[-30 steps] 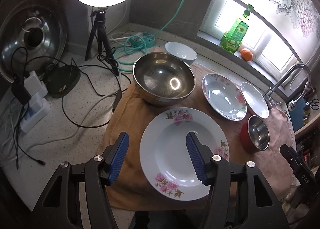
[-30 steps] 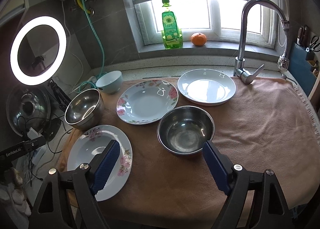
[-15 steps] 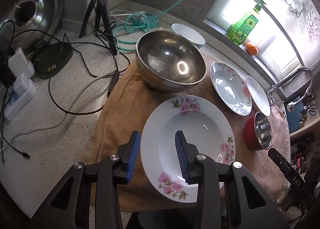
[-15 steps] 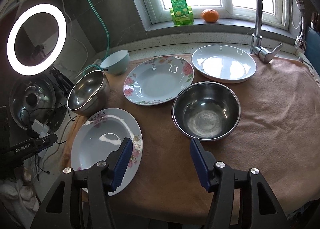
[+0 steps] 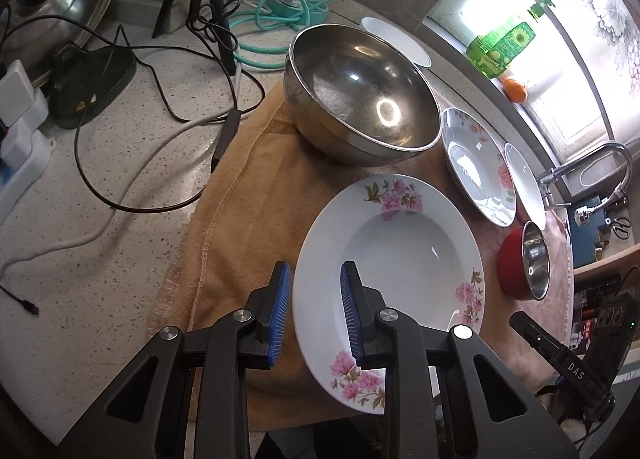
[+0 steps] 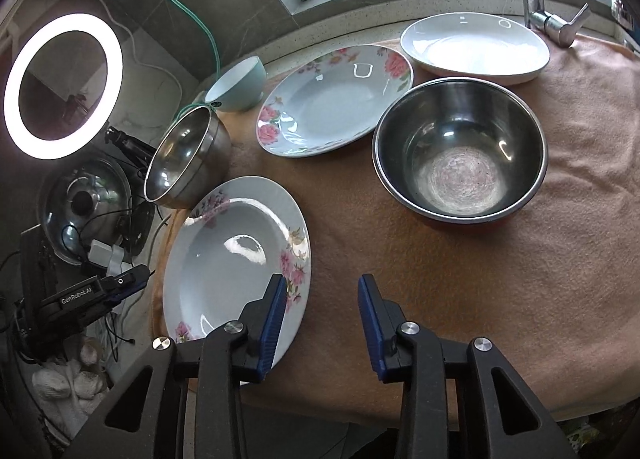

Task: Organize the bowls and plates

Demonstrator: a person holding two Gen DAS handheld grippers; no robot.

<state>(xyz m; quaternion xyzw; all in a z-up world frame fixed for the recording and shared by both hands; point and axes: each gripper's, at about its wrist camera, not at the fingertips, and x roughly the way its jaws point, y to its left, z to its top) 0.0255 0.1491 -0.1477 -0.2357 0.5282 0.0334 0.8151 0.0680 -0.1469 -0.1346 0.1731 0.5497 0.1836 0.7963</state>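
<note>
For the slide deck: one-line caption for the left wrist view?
Left hand-held gripper straddling the rim of the near floral plate, not yet clamped, steel bowl behind.

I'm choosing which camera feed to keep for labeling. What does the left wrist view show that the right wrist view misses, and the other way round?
Only the left wrist view shows the left gripper straddling the near rim of the near floral plate, and the red outside of the small steel bowl.

Only the right wrist view shows the right gripper, open over the towel, and the ring light.

Both show the second floral plate, white plate and large steel bowl.
</note>
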